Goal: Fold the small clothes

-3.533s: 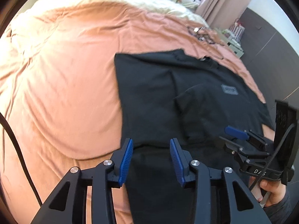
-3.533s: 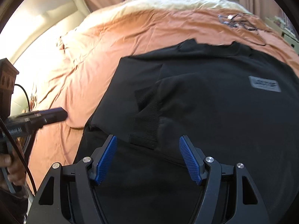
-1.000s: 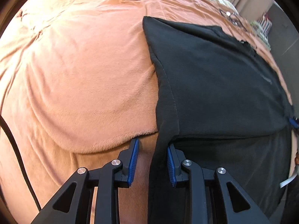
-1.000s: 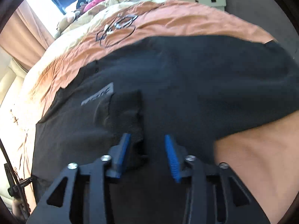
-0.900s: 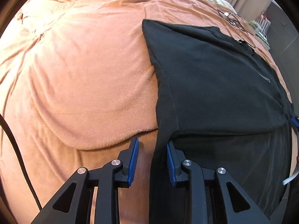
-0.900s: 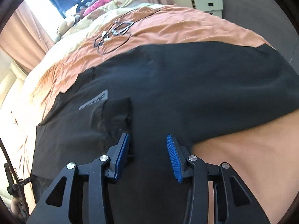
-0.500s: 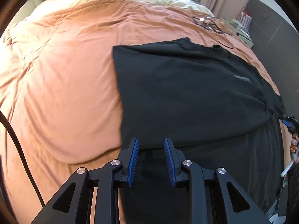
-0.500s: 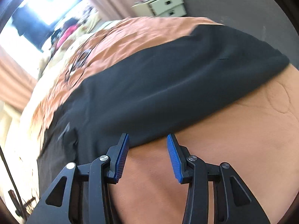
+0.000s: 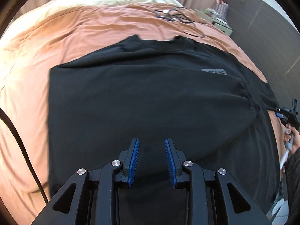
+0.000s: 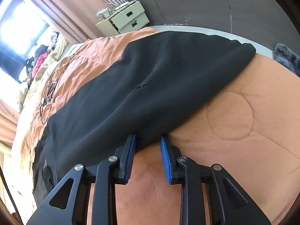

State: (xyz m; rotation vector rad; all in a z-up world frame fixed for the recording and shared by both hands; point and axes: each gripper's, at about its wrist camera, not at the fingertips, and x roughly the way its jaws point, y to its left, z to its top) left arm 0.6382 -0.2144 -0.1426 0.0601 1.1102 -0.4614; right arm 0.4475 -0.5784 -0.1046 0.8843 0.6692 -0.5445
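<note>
Left wrist view: the left gripper (image 9: 151, 159) hovers, jaws apart and empty, over a black T-shirt (image 9: 150, 93) lying flat on the orange bedspread (image 9: 93, 24), collar pointing away, hem nearest. Right gripper (image 10: 146, 157) jaws, just closing, straddle its edge without clamping.

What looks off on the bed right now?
A tangle of black cables lies on the orange blanket beyond the black T-shirt, apart from it. The shirt's right side is bunched at the sleeve seam.

Daylight from a blown-out window (image 10: 20, 31) at upper left; strong fisheye curvature, dark vignetted corners, slight motion blur at edges.
</note>
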